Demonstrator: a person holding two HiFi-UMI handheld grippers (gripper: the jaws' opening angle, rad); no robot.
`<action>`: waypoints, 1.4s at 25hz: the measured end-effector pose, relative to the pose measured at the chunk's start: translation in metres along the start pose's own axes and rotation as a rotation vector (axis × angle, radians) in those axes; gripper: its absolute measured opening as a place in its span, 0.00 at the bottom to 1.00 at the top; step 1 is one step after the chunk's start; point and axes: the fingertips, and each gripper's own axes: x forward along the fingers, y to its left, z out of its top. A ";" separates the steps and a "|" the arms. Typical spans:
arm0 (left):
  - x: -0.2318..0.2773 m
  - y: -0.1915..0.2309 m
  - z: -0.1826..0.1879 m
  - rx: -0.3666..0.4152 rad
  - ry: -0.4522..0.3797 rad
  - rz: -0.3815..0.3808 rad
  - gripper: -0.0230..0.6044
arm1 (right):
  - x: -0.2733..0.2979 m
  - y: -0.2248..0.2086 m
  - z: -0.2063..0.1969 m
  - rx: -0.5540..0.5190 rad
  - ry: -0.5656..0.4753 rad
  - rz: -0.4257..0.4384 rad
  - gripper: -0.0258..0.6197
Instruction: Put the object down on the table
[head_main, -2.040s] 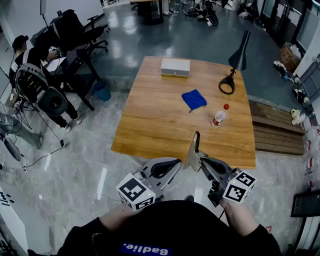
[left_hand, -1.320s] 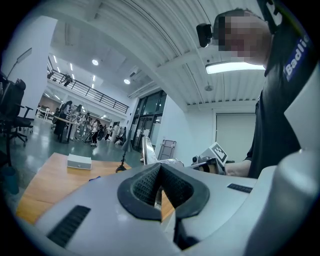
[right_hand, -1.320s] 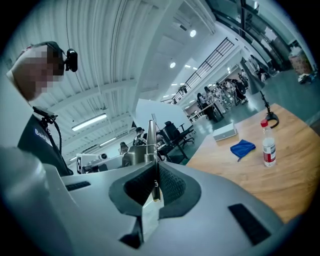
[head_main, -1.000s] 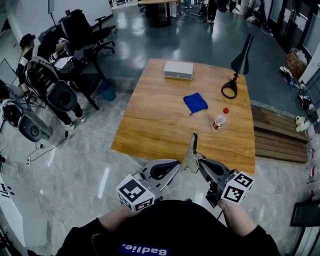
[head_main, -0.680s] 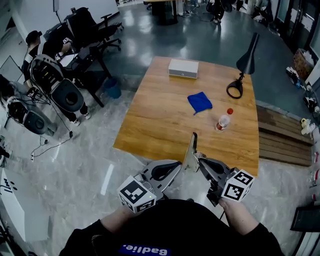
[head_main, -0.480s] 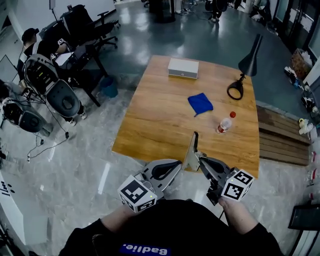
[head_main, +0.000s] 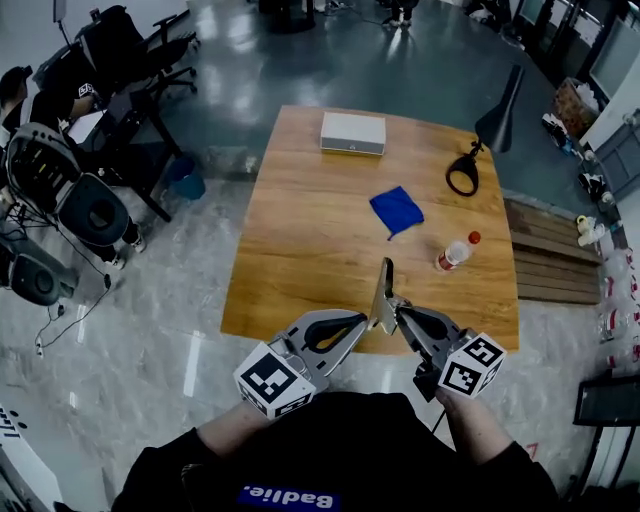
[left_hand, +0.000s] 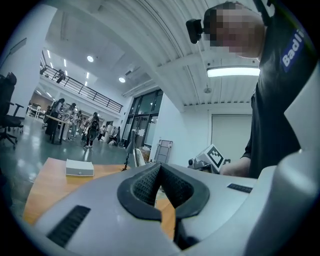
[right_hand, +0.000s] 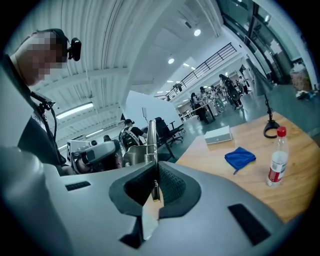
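Note:
A flat metal tool (head_main: 382, 300) with a dark handle stands upright between the two grippers, over the near edge of the wooden table (head_main: 300, 250). My right gripper (head_main: 397, 311) is shut on its lower part; in the right gripper view the thin blade (right_hand: 150, 137) rises straight out of the closed right gripper (right_hand: 153, 175). My left gripper (head_main: 365, 320) sits just left of the tool, its tip close to the blade. In its own view the left gripper (left_hand: 159, 167) shows its pads meeting at the tip with nothing between them.
On the table lie a blue cloth (head_main: 397, 211), a small bottle with a red cap (head_main: 455, 252), a white box (head_main: 352, 132) at the far edge and a black desk lamp (head_main: 480, 130). Office chairs (head_main: 90, 210) stand left; wooden planks (head_main: 550, 265) lie on the right.
The head view has shifted, so the table sits lower and nearer in the picture. Both grippers and the upright tool keep the same pose relative to each other.

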 end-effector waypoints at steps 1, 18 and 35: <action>0.000 0.005 -0.001 -0.001 0.002 -0.008 0.04 | 0.004 -0.002 0.000 -0.007 0.003 -0.010 0.05; 0.044 0.029 -0.004 -0.049 0.005 0.040 0.04 | 0.026 -0.069 -0.004 -0.066 0.118 -0.016 0.05; 0.047 0.029 -0.009 -0.061 0.026 0.080 0.04 | 0.051 -0.111 -0.043 -0.390 0.351 -0.091 0.05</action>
